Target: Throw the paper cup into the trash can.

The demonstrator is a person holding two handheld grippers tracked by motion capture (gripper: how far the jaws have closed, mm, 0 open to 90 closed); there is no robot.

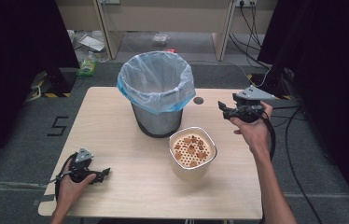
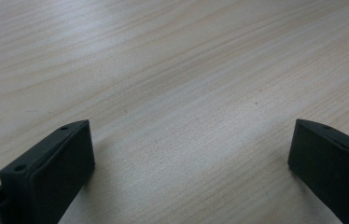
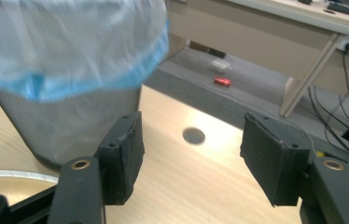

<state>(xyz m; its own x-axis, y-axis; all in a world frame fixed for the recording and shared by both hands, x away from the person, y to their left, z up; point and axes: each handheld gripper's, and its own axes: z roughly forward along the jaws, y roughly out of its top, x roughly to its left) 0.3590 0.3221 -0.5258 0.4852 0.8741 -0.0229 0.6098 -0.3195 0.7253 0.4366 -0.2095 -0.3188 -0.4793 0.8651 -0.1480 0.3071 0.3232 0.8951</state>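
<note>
Strainer bowl at the table's near middle, just right of centre: pale bowl with a perforated insert, several small brown food scraps lying on the holes. Just behind it, toward the far side and slightly left, a mesh waste bin lined with a pale blue plastic bag, mouth open.

Right gripper held above the right side of the wooden table, right of the bin and beyond the bowl, pointing left toward the bin. Jaws spread wide with nothing between them; seen along them, bare tabletop, a round cable hole and the bin's mesh wall. A sliver of the bowl's rim at lower left in that view.

Left gripper low near the table's near left corner, well apart from bowl and bin. Jaws wide apart, empty, only wood grain between them.

Judged progress: scraps remain in the strainer, so emptying into the bin looks unfinished. Whether anything already lies inside the bag cannot be told. Likely remaining: picking up or tipping out the rest of the scraps.
</note>
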